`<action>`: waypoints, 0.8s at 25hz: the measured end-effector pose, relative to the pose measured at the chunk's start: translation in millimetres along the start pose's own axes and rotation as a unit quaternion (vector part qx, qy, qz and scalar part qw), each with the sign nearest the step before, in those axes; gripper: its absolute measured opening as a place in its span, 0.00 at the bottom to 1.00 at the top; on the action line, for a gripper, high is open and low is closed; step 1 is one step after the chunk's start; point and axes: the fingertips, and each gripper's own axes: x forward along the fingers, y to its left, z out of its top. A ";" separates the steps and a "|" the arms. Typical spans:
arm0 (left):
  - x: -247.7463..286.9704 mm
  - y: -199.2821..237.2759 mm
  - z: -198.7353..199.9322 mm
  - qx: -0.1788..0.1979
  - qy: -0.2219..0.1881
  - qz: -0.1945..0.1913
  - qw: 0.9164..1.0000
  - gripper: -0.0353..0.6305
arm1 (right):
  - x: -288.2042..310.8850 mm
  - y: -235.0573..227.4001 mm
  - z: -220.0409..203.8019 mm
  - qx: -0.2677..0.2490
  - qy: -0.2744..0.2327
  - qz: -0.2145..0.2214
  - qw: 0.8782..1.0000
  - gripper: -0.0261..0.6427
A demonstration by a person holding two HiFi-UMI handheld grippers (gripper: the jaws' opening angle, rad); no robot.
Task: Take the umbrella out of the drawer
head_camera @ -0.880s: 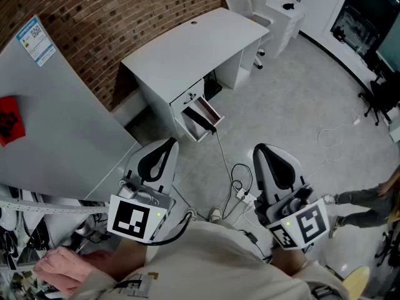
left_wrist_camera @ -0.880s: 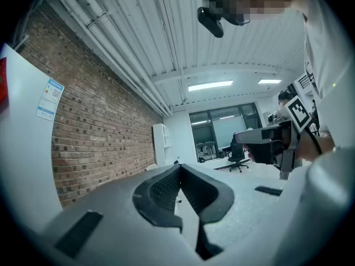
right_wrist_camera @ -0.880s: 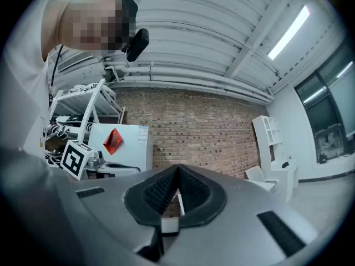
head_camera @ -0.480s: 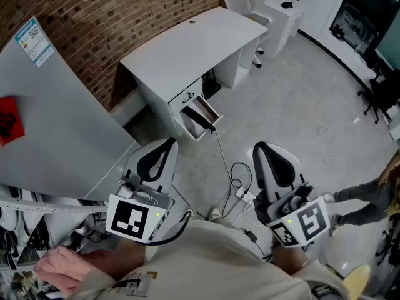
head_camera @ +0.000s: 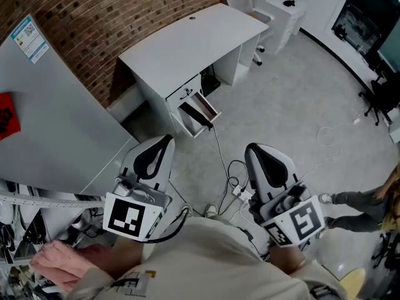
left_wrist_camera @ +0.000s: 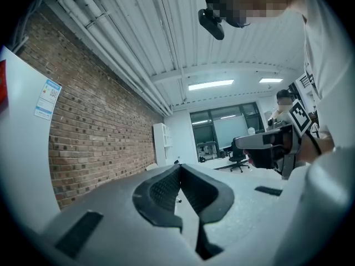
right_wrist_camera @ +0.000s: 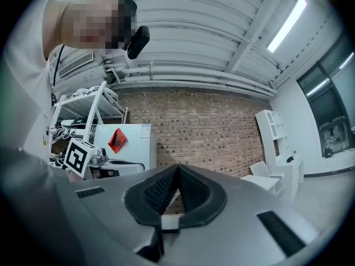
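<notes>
A white desk stands against the brick wall, far ahead of me in the head view. Its lower drawer is pulled open, and a dark long thing, seemingly the umbrella, lies inside. My left gripper and right gripper are held close to my body, well short of the desk, pointing level. In the left gripper view the left gripper has its pads together on nothing. The right gripper in its own view is shut and empty too.
A cable runs across the floor from the drawer to a power strip by my feet. A tall grey cabinet is at my left. A white chair stands behind the desk. A person's legs show at right.
Both grippers stay shut and empty. In the picture they have drifted slightly left and down, and the desk has shifted a little.
</notes>
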 end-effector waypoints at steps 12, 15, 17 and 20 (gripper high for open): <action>13.8 -27.6 -3.9 -0.004 0.000 0.030 1.000 0.06 | -14.5 -27.9 -11.4 0.007 0.004 0.027 1.000 0.05; 13.6 -36.5 -2.1 -0.005 -0.009 0.040 0.999 0.06 | -20.8 -35.3 -16.8 0.008 0.005 0.030 1.000 0.05; 14.8 -41.9 -4.7 -0.004 -0.004 0.040 0.999 0.06 | -23.2 -39.7 -20.0 0.010 0.005 0.028 1.000 0.05; 14.4 -44.7 -9.1 -0.003 0.004 0.042 0.999 0.06 | -24.0 -42.5 -24.1 0.018 0.005 0.032 0.999 0.05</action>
